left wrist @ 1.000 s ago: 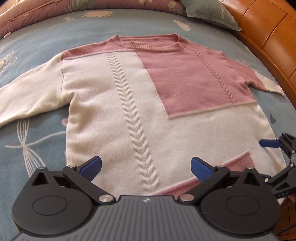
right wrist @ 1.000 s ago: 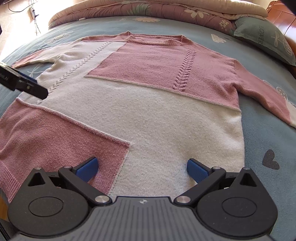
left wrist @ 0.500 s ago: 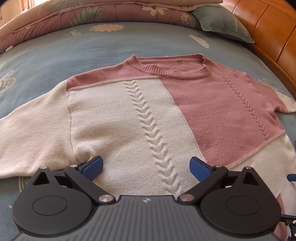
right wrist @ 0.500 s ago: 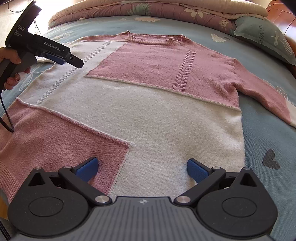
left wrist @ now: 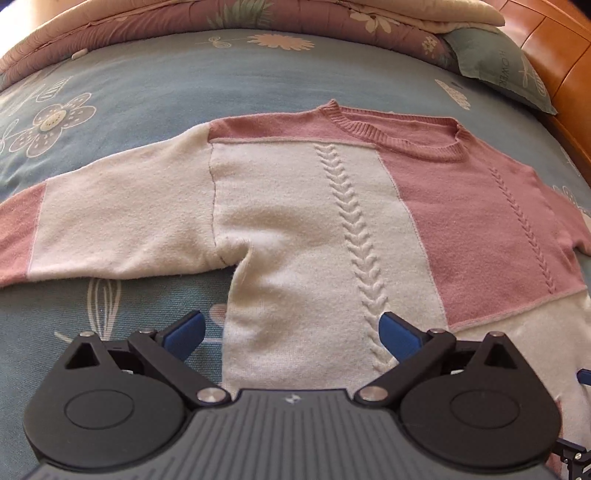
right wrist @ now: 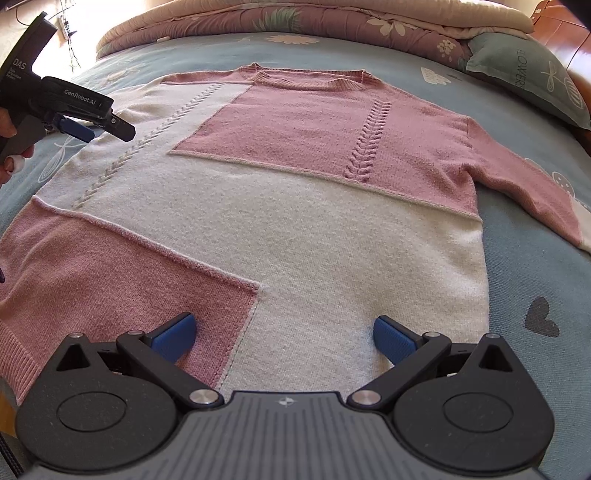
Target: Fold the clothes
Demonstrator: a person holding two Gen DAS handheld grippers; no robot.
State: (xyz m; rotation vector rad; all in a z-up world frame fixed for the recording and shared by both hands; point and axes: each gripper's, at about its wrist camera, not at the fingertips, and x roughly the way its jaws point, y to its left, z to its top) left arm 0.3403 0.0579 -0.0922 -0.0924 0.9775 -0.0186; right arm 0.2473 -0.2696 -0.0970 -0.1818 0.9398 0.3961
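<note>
A pink and cream knitted sweater [left wrist: 314,229] [right wrist: 295,221] lies flat, front up, on the bed with both sleeves spread. My left gripper [left wrist: 291,332] is open above the sweater's left side, just below the armpit, holding nothing. Its left sleeve [left wrist: 110,229] stretches out to the left with a pink cuff end. My right gripper [right wrist: 284,336] is open over the lower hem area, nothing between its blue pads. In the right wrist view the left gripper [right wrist: 92,127] shows at the upper left, held by a hand [right wrist: 9,147].
The bed has a blue flowered sheet [left wrist: 147,92]. A rolled quilt [right wrist: 295,18] and a green pillow [right wrist: 528,74] lie at the head. A wooden headboard [left wrist: 554,48] runs along the right. A cable hangs at the lower left of the right wrist view.
My left gripper has moved up and to the left along the sweater, from the hem to the left armpit. The right gripper has stayed still.
</note>
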